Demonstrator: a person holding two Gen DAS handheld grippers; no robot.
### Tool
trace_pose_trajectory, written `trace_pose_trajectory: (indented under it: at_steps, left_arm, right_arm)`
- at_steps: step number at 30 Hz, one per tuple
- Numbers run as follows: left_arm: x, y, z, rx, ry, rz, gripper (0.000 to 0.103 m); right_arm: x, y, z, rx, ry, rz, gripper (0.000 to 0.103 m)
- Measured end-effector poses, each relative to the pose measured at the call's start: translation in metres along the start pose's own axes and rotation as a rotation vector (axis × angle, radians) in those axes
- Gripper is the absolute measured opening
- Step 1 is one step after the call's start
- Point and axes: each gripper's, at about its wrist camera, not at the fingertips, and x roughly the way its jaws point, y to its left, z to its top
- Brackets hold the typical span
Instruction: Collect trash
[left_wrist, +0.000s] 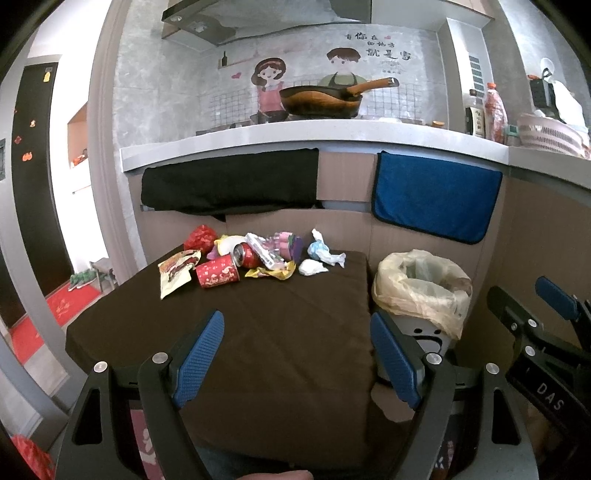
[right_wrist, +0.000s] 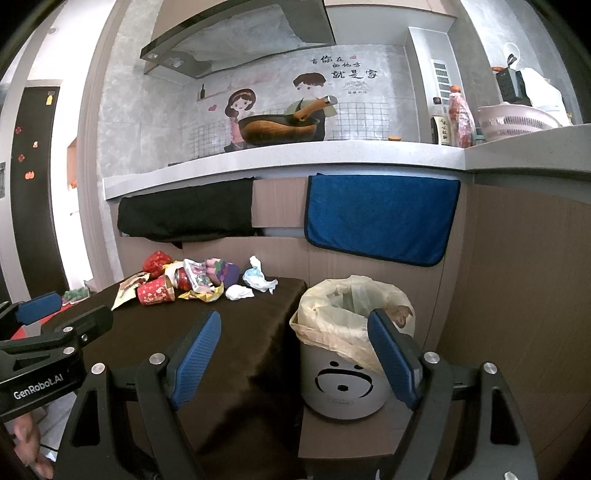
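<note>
A: Blue pads wide apart on both grippers, left (left_wrist: 297, 356) and right (right_wrist: 295, 356), nothing held.

B: Trash (left_wrist: 255, 258) sits heaped along the table's (left_wrist: 258, 350) far edge. Bin (right_wrist: 343, 354) stands beside its right edge.

A: Risk: the can (left_wrist: 245, 255) rolls if nudged; tissue (left_wrist: 312, 267) may slip, light wrappers scatter.

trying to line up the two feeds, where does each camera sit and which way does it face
Left wrist: on the left tool, facing forward over the dark brown cloth-covered table toward the trash pile; its open blue fingers show, the right tool at the right edge.
Right wrist: on the right tool, facing the white smiley-face bin with plastic liner; the left tool at left.
Shared: table, red paper cup, bin, blue towel.
</note>
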Motion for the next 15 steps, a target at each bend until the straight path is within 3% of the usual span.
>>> trace_pose_trajectory:
  at_steps: [15]
  left_arm:
    - [-0.0002,-0.0004,-0.0005,0.000,0.001,-0.001,0.081]
  right_arm:
    - [-0.0016,-0.0037,0.0019,0.010,0.000,0.002,0.079]
